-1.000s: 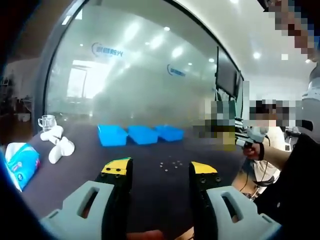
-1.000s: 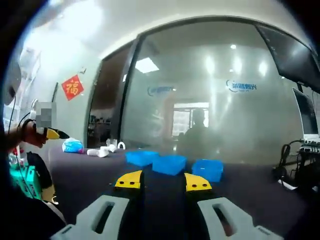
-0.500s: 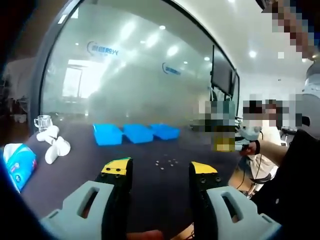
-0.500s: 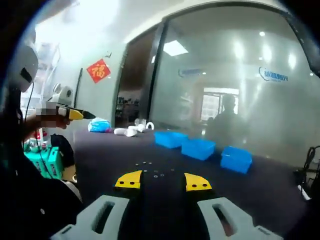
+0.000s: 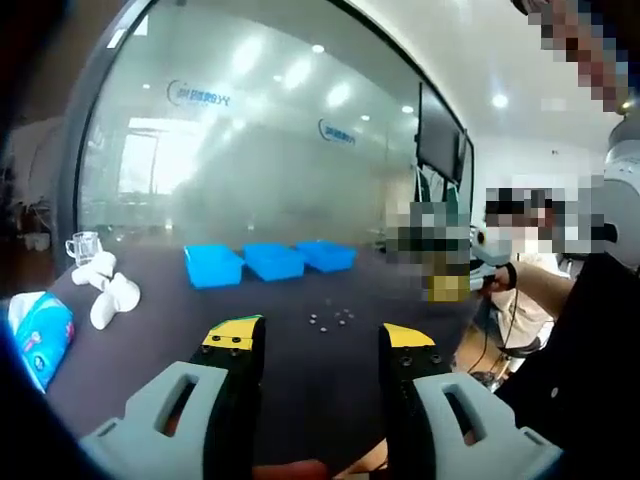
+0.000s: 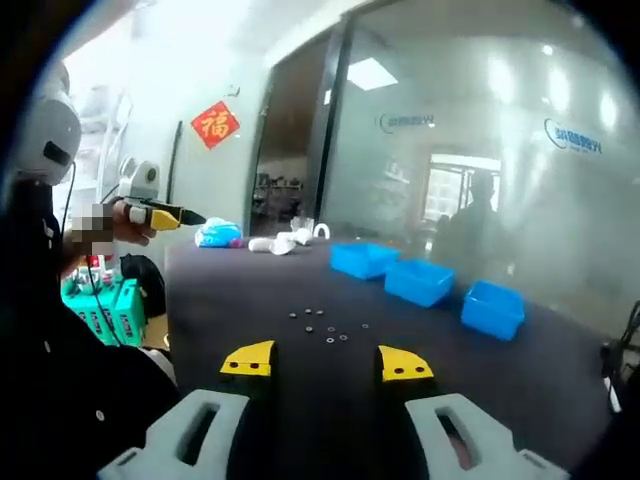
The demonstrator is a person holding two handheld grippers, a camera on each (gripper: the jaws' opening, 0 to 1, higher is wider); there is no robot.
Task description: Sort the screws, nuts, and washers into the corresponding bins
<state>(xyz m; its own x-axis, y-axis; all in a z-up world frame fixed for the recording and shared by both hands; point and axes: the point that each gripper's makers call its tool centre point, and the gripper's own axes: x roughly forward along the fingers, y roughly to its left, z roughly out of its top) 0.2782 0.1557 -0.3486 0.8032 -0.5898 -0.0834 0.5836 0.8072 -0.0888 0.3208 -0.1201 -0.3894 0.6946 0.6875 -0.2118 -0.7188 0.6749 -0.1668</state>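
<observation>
1. Dark surface [image 5: 150,330] runs up to a frosted glass wall [image 5: 250,150] with a blue logo; ceiling lights reflect in the glass.
2. Three blue bins [image 5: 268,262] sit in a row at the far side of the surface, near the glass; in the right gripper view the bins [image 6: 420,282] run off to the right.
3. Small hardware [image 5: 330,318] lies scattered loose on the surface, in front of the bins and apart from them; too small to tell screws from nuts or washers. Right gripper view has the same scatter [image 6: 325,325] just ahead of the jaws.
4. Left gripper [image 5: 316,341]: jaws spread apart, nothing between them, raised over the near edge of the surface.
5. Right gripper [image 6: 328,361]: jaws likewise apart and empty.
6. Far left on the surface: white objects [image 5: 108,290], a clear glass cup [image 5: 85,245], a blue tissue pack [image 5: 40,335].
7. Red paper ornament [image 6: 214,124] hangs on the wall left of the glass.
</observation>
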